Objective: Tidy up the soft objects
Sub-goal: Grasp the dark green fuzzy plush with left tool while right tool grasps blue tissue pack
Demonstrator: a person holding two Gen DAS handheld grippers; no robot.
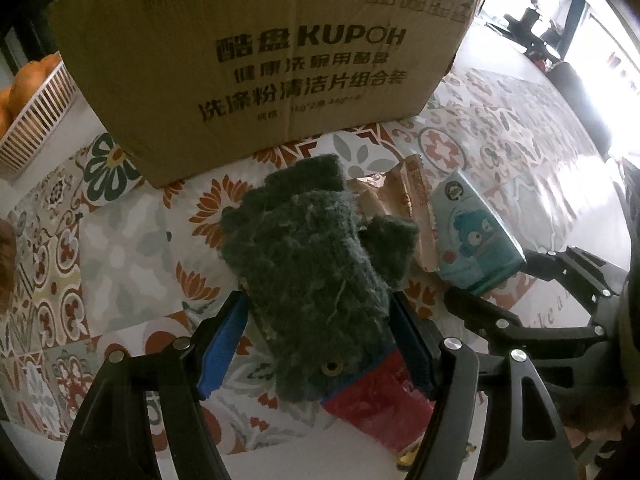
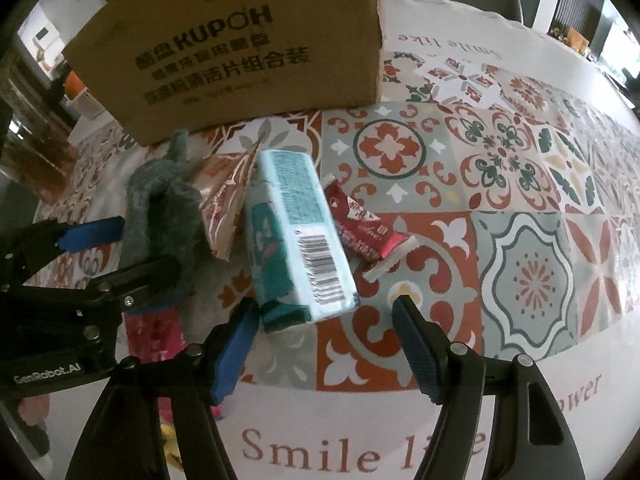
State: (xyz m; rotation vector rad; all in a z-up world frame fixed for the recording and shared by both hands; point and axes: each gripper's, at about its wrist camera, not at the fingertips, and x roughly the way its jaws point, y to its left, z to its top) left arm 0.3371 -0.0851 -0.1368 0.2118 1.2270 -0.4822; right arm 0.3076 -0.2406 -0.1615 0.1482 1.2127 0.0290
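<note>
Left gripper (image 1: 320, 328) is clamped on the fuzzy grey-green glove (image 1: 316, 256), held up just in front of the one cardboard box (image 1: 256, 52). Right gripper (image 2: 324, 340) is spread wide, its near finger touching the blue tissue pack (image 2: 296, 232). Tight cluster here: one tan wrapper (image 2: 224, 208) between glove and tissues, one red sachet (image 2: 368, 232) just right of the pack, one red packet (image 1: 372, 408) under the glove. Open patterned desk (image 2: 520, 208) stretches right. One slatted basket (image 1: 36, 120) sits at the left edge.

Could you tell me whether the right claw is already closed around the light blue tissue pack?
No, the right claw stands open, with the tissue pack lying on the tablecloth just ahead of its fingers.
</note>
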